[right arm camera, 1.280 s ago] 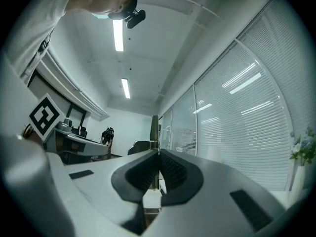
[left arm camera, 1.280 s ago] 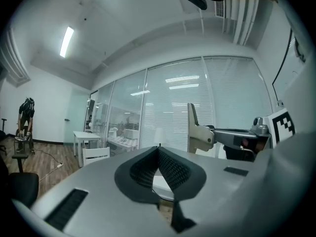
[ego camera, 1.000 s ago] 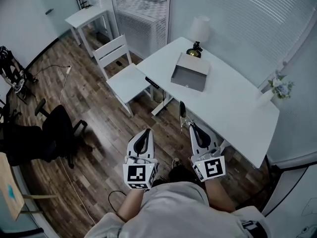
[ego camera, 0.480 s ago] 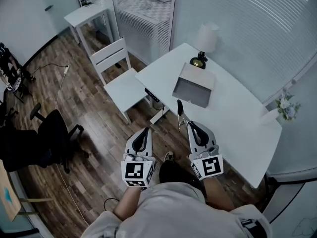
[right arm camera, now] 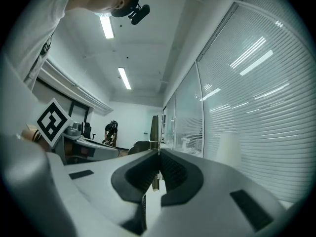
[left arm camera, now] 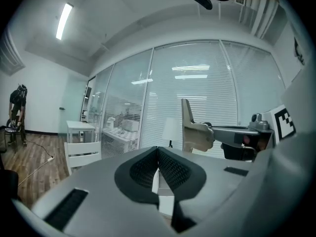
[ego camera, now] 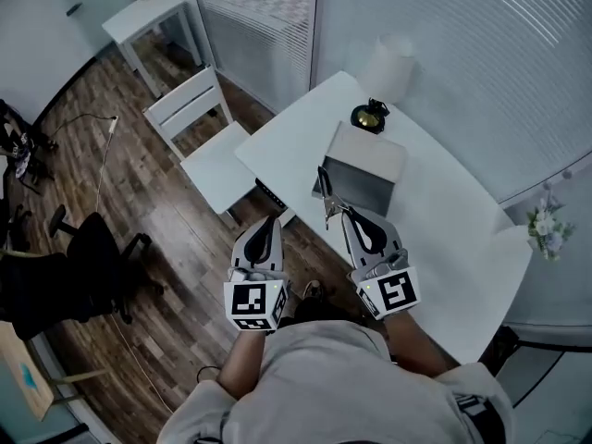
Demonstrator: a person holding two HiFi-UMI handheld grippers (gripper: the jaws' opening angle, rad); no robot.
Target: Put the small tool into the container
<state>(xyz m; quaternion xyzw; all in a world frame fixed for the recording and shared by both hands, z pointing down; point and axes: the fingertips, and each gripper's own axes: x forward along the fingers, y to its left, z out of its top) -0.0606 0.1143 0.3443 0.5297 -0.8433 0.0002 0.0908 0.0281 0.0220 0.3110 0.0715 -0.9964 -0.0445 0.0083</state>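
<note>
Right gripper [ego camera: 345, 214]: pinching the small tool [ego camera: 323, 187], blade pointing up, by the container's near left corner.
Left gripper [ego camera: 267, 221]: pressing jaws together on nothing, hanging over wood floor [ego camera: 176, 220].
Container [ego camera: 368, 191]: lying on white desk [ego camera: 444, 225].
Surroundings: lamp [ego camera: 373, 114] standing just behind the container; 1 white chair [ego camera: 197, 135] flanking the desk.

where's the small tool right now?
Head view: the slim dark small tool is clamped in the right gripper, poking forward from its jaws, by the near-left corner of the grey box container on the white table.
</note>
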